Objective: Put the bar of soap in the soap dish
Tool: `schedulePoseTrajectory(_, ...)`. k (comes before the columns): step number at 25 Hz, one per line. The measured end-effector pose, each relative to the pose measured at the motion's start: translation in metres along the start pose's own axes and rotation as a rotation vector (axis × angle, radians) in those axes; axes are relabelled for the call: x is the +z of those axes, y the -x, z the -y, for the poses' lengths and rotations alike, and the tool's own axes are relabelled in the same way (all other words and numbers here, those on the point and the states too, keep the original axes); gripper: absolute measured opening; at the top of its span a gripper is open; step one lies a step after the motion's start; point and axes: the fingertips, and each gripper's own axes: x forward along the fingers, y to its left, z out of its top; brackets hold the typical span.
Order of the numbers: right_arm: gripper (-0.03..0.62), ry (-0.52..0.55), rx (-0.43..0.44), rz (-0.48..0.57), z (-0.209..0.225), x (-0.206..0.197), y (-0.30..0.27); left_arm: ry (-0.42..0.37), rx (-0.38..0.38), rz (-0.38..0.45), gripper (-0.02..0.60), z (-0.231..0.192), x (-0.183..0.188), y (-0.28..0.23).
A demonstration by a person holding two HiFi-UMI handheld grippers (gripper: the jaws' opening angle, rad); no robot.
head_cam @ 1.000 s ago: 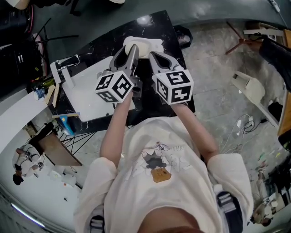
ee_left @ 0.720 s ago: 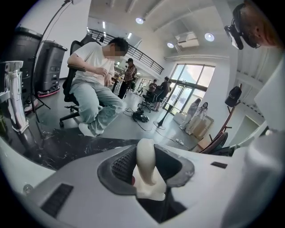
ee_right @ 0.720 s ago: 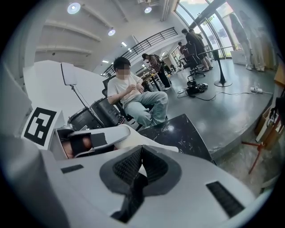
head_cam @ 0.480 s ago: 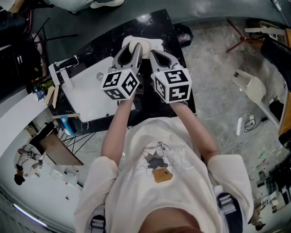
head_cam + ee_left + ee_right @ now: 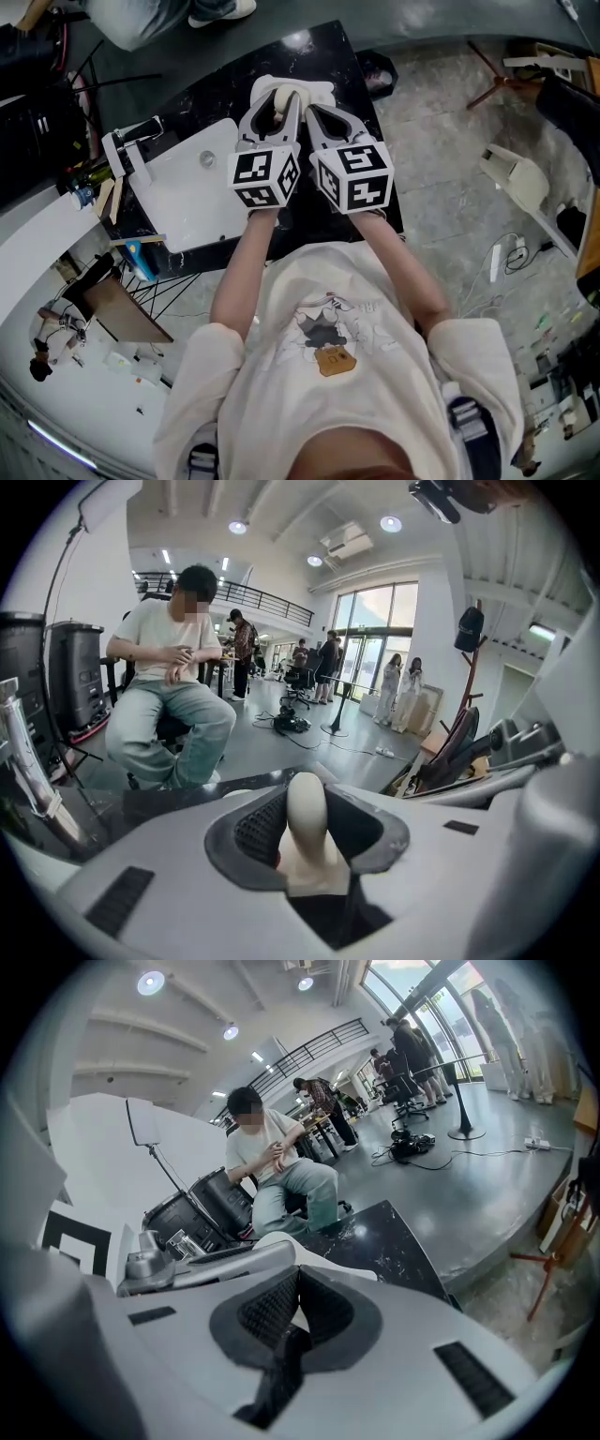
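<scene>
Bar of soap: a cream oval bar of soap (image 5: 306, 822) is held on edge in the left tool (image 5: 305, 799), right over the white soap dish (image 5: 322, 90) on the far part of the black tabletop (image 5: 330, 52). Whether it already touches the dish cannot be told.
Left tool: it is clamped on the bar of soap, with the ribbed pads pressed against the two broad faces.
Right tool: the right tool (image 5: 296, 1279) is closed with its jaws together and nothing between them. It is held just beside the left tool, short of the dish.
Handling: the bar is judged light and stiff. Its smooth, rounded faces are likely to be slippery, and it could be dented or chipped if dropped.
Where to hold: the broad faces near the middle are best taken, as is done here. From a grip near a rounded end the bar could be squeezed out.
Dish: it looks shallow and light, so it could be pushed along the tabletop if it is pressed sideways.
Surroundings: a white sink (image 5: 183, 202) with a faucet (image 5: 131, 142) is set into the tabletop to the left, apart from the dish.
In the way: nothing is seen between the bar and the dish. The right tool is the nearest thing that could be knocked.
Background: a seated person (image 5: 169, 682) is seen beyond the tabletop, well apart.
</scene>
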Motion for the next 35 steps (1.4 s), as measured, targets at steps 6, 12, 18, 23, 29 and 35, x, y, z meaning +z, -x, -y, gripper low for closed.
schedulePoseTrajectory(6,0.006,0.004,0.004,0.006,-0.002,0.001,0.004,-0.079,0.049,-0.029,0.138,-0.002,-0.002,0.003)
schedulePoseTrajectory(12,0.006,0.003,0.007,0.002,-0.002,0.000,0.004,-0.112,0.097,-0.024,0.144,-0.010,-0.001,0.008)
schedulePoseTrajectory(18,0.006,0.003,0.017,-0.003,-0.005,-0.002,0.004,-0.144,0.140,-0.024,0.143,-0.024,0.003,0.014)
schedulePoseTrajectory(23,0.006,0.007,0.026,0.000,-0.010,-0.002,0.004,-0.147,0.145,-0.028,0.143,-0.027,0.003,0.018)
schedulePoseTrajectory(29,0.006,0.024,0.046,0.004,-0.018,0.000,0.009,-0.132,0.147,0.001,0.143,-0.025,0.010,0.028)
schedulePoseTrajectory(35,0.006,0.068,0.054,0.021,-0.028,0.004,0.018,-0.112,0.137,0.034,0.106,-0.020,0.021,0.044)
